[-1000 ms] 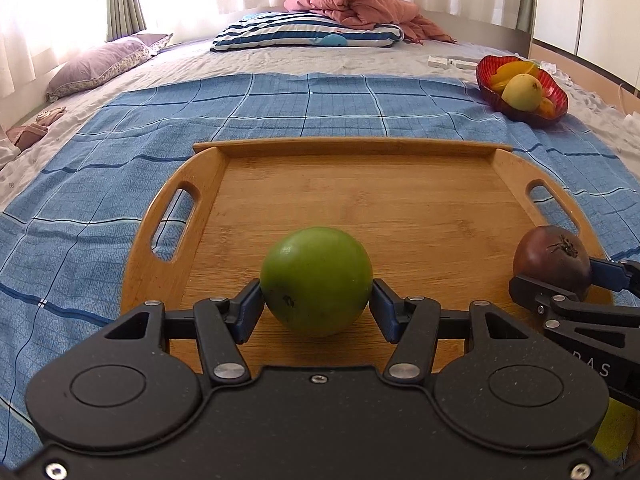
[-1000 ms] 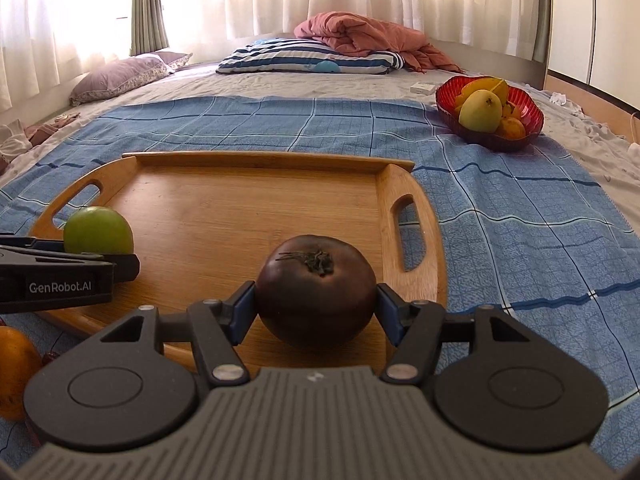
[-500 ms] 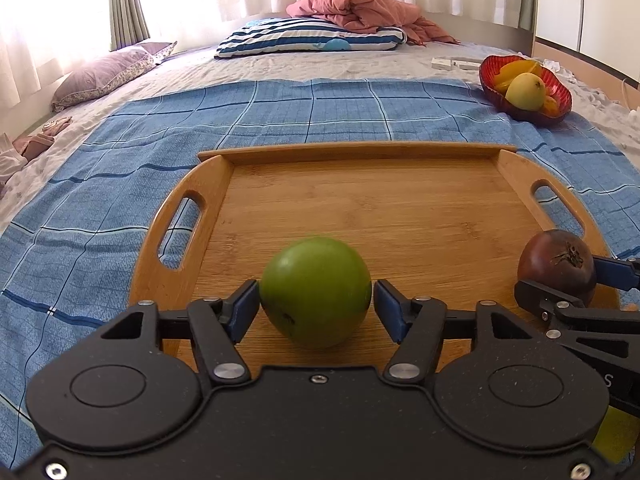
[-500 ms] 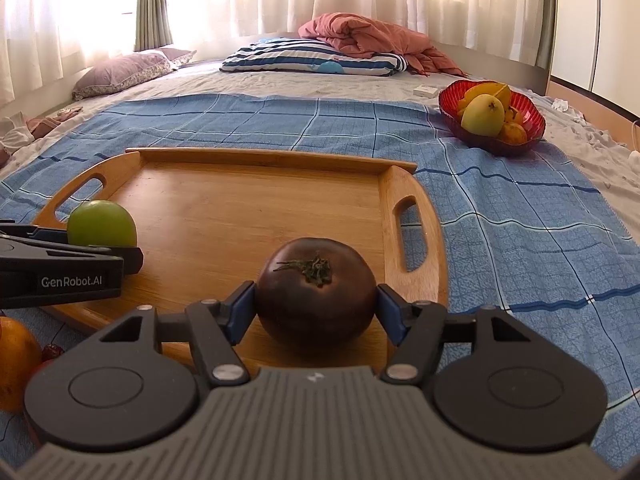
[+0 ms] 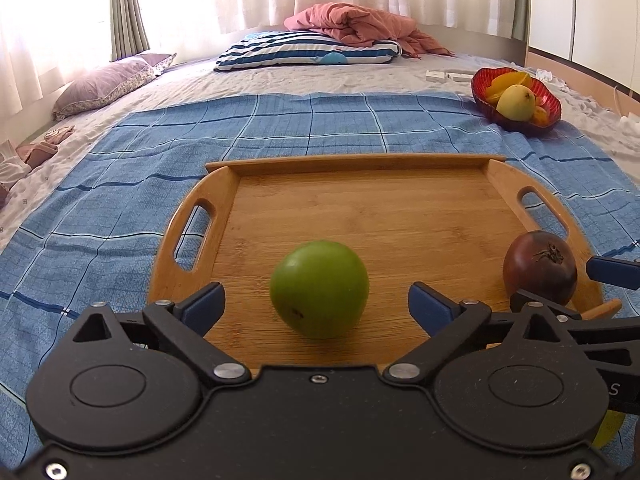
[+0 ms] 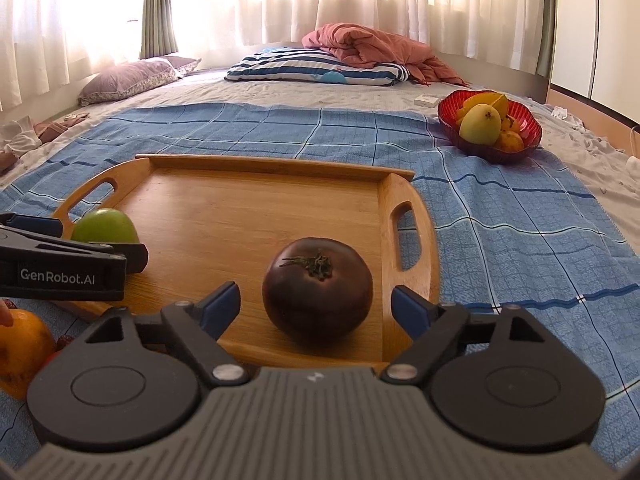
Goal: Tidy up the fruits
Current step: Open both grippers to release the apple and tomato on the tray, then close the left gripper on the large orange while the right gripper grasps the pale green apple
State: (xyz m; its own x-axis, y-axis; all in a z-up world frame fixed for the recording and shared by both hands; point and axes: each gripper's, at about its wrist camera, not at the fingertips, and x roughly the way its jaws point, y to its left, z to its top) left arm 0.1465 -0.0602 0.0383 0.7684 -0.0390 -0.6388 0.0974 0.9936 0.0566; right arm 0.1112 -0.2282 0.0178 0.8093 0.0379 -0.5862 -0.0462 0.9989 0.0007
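- The left gripper (image 5: 316,304) is standing wide, its jaws having just been opening; the green apple (image 5: 319,289) is sitting between the blue pads (image 5: 202,307) with clear gaps on both sides.
- The right gripper (image 6: 316,304) is likewise spread, jaws just opened, with the dark tomato (image 6: 318,291) lying free between them.
- Both fruits are resting near the near edge of the wooden tray (image 5: 360,162), the tomato close to the right handle (image 6: 406,236).
- The far half of the tray is lying bare up to its raised rim.
- The red bowl (image 6: 524,120) of fruit is sitting far right on the blue checked blanket (image 5: 120,200), well apart from the tray.
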